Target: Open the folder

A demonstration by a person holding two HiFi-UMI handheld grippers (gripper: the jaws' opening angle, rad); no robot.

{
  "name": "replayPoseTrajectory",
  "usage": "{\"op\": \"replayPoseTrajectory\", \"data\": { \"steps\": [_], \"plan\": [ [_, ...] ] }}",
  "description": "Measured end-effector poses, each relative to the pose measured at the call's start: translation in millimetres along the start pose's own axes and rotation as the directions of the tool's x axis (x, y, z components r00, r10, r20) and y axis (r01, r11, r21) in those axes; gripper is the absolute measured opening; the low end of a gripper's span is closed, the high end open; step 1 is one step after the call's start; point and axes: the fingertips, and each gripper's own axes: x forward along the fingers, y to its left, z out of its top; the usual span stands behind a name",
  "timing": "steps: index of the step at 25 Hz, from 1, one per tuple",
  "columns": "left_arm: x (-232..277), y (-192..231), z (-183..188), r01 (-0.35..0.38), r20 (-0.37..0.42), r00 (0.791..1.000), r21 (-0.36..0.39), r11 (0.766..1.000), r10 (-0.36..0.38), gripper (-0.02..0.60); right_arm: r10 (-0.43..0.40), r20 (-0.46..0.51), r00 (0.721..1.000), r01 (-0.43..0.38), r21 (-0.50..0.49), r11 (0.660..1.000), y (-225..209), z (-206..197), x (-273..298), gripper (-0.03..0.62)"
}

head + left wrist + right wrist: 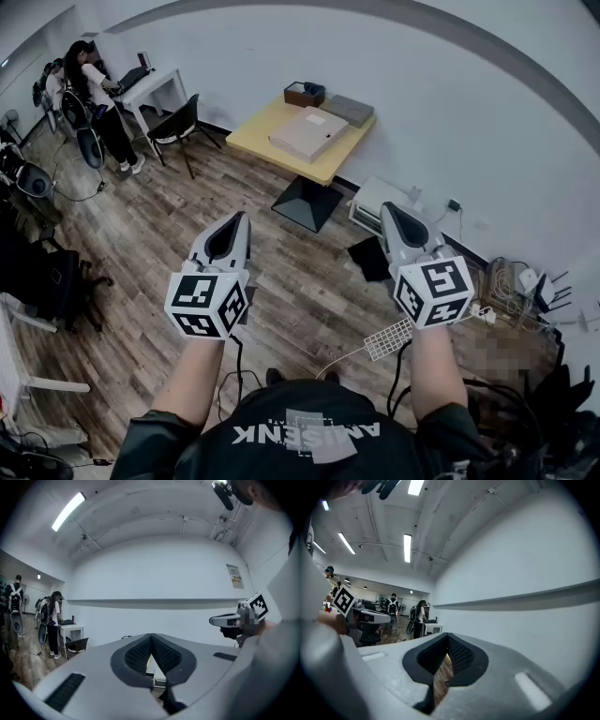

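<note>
Yellow square surface [248, 137] on plank flooring carries a flat, beige, closed folder [309, 133]; left gripper [241, 218] and right gripper [387, 210] jaws pressed together, empty.

two grippers [242, 217] [386, 208], one yellow table [251, 137], one beige folder [308, 133], one black chair [178, 123]

Folder [308, 133] on table [247, 140], box [303, 94] behind, chair [178, 126] left.
</note>
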Motion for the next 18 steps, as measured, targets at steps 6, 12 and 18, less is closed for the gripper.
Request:
{"op": "replayPoseTrajectory", "data": {
  "steps": [6,12,18],
  "plan": [
    [2.1,0.3,2.4,0.001,0.003,1.000,-0.009,1.000,-0.001,0.002,0.014,0.001,1.000,-0.014,-0.004,1.000,0.5,0.7,1.6,0.005],
    [2.1,1.7,-1.6,0.001,-0.016,1.000,0.015,1.000,-0.001,0.002,0.007,0.026,1.000,-0.008,0.041,0.999,1.4,-0.3,2.1,0.005],
    [5.8,0.2,0.7,0.019,-0.023,1.000,0.048,0.999,-0.018,0.002,0.011,0.020,1.000,-0.012,0.050,0.999,3.3,-3.0,6.7,0.005]
  ]
}}
